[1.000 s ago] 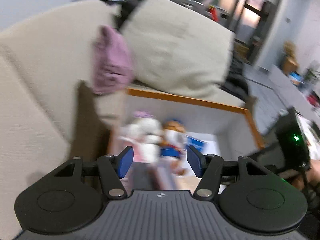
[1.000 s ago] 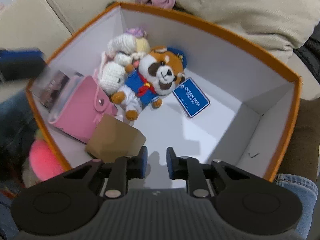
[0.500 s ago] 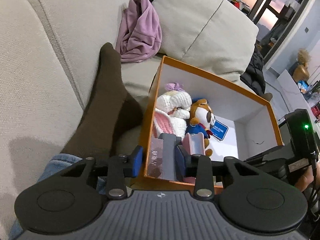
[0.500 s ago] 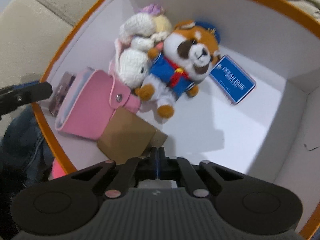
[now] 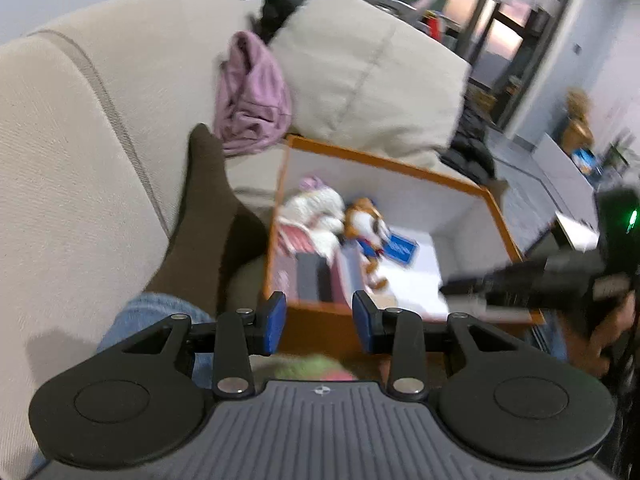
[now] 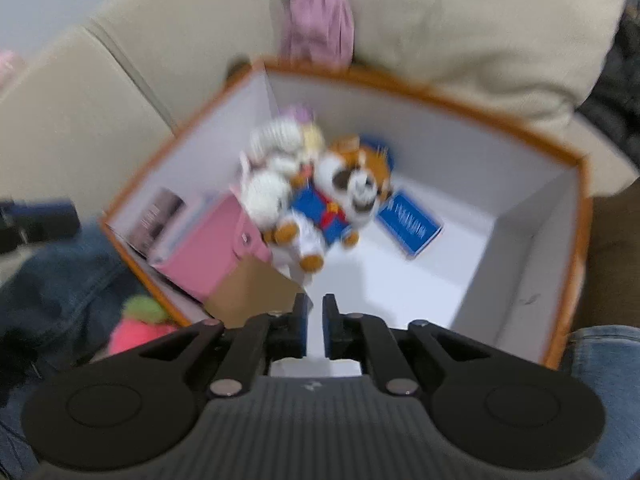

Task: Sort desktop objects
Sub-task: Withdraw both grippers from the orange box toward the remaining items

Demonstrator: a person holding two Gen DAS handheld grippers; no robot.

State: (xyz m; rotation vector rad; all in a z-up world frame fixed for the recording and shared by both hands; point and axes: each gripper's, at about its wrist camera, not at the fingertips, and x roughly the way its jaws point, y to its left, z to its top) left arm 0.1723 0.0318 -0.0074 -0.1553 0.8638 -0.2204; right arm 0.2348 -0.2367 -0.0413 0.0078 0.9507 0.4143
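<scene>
An orange-rimmed white box [image 6: 576, 216] holds a red-panda plush [image 6: 352, 192], a white crochet plush [image 6: 272, 160], a pink case [image 6: 212, 248], a brown carton [image 6: 256, 292], a grey booklet [image 6: 156, 216] and a blue tag [image 6: 408, 224]. The same box shows in the left wrist view [image 5: 400, 168]. My left gripper [image 5: 319, 322] is open and empty, just outside the box's near wall. My right gripper [image 6: 315, 330] is over the box's near side, its jaws a narrow gap apart with nothing seen between them. A pink and green plush [image 6: 140, 320] lies outside the box at the left.
The box rests on a beige sofa [image 5: 80, 140] beside a big cushion [image 5: 368, 72]. A purple cloth [image 5: 252, 96] lies behind it. A dark-socked leg [image 5: 200, 216] in jeans lies left of the box. The right gripper's body [image 5: 560, 276] reaches in from the right.
My left gripper has opened, let go of the grey booklet in the box and drawn back. My right gripper has pulled up and away from the box, its jaws parted slightly.
</scene>
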